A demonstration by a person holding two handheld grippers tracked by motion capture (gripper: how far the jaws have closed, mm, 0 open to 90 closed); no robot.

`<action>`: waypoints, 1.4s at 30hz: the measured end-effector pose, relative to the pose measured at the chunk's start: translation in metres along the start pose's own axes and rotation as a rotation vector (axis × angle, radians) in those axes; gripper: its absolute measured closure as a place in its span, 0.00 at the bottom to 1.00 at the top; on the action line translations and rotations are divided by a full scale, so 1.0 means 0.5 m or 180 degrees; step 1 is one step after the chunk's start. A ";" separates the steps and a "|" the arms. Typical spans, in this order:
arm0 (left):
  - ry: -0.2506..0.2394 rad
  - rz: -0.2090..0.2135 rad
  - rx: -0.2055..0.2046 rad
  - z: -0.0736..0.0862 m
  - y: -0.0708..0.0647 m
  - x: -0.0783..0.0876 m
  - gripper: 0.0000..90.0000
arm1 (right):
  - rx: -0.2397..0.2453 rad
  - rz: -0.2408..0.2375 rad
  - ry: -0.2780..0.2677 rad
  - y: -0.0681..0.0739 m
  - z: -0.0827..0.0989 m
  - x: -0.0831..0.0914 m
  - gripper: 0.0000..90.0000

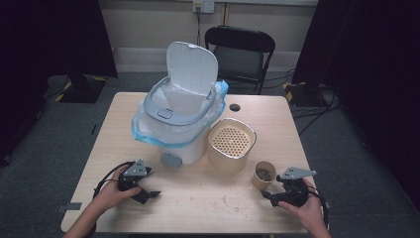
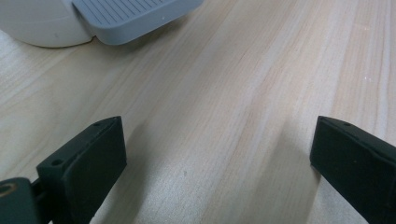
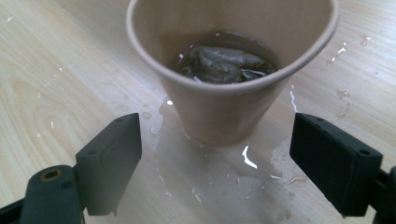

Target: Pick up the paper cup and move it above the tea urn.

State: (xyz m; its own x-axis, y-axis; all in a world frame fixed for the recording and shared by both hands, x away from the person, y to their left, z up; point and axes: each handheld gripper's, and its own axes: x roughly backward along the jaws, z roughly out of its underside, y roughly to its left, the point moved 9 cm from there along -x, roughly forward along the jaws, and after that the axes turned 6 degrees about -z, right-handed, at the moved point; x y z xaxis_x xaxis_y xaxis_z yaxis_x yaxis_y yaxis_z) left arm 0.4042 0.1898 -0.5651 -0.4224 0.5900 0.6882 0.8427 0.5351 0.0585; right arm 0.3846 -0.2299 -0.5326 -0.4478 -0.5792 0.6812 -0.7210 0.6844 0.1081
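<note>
With its fingers spread wide and empty, the right gripper (image 1: 271,195) nears the paper cup (image 1: 264,174) at lower right of the worktop (image 1: 208,198); next, probably, closing around the cup.

Bright overhead light, dark bg, wet glare, slight blur

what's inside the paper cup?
The paper cup holds dark liquid with a soggy tea bag lying in it. The liquid hides the cup's bottom and whatever lies beneath the bag.
</note>
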 end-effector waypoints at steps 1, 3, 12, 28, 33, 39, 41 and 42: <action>0.0001 0.0000 -0.0001 0.000 0.000 0.000 0.03 | -0.0011 0.0025 -0.0036 -0.006 -0.003 -0.001 0.19; 0.0004 0.0000 -0.0008 0.000 0.000 0.000 0.03 | -0.0044 0.0011 -0.0066 -0.010 -0.005 -0.003 0.19; 0.0014 0.0017 -0.0023 0.000 -0.001 -0.001 0.01 | -0.0042 0.0008 -0.0095 -0.019 -0.019 -0.019 0.19; 0.0019 0.0027 -0.0033 0.000 -0.002 -0.002 0.00 | 0.0017 -0.0075 -0.0165 -0.016 -0.041 -0.039 0.21; 0.0017 0.0023 -0.0037 0.000 -0.002 -0.002 0.00 | 0.0046 -0.0099 -0.0201 -0.015 -0.044 -0.044 0.23; 0.0020 0.0027 -0.0034 0.000 -0.002 -0.002 0.00 | 0.0024 -0.0140 -0.0289 -0.013 -0.045 -0.049 0.25; 0.0016 0.0024 -0.0035 0.000 -0.002 -0.002 0.00 | 0.0002 -0.0141 -0.0337 -0.012 -0.045 -0.050 0.26; 0.0016 0.0024 -0.0035 0.000 -0.002 -0.002 0.00 | 0.0002 -0.0141 -0.0337 -0.012 -0.045 -0.050 0.26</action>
State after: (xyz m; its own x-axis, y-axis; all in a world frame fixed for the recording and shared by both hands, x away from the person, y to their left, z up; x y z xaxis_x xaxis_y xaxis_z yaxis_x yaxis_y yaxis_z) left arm 0.4039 0.1886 -0.5659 -0.4144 0.5909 0.6922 0.8495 0.5241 0.0611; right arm 0.4120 -0.2097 -0.5342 -0.4688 -0.6526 0.5953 -0.7416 0.6569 0.1360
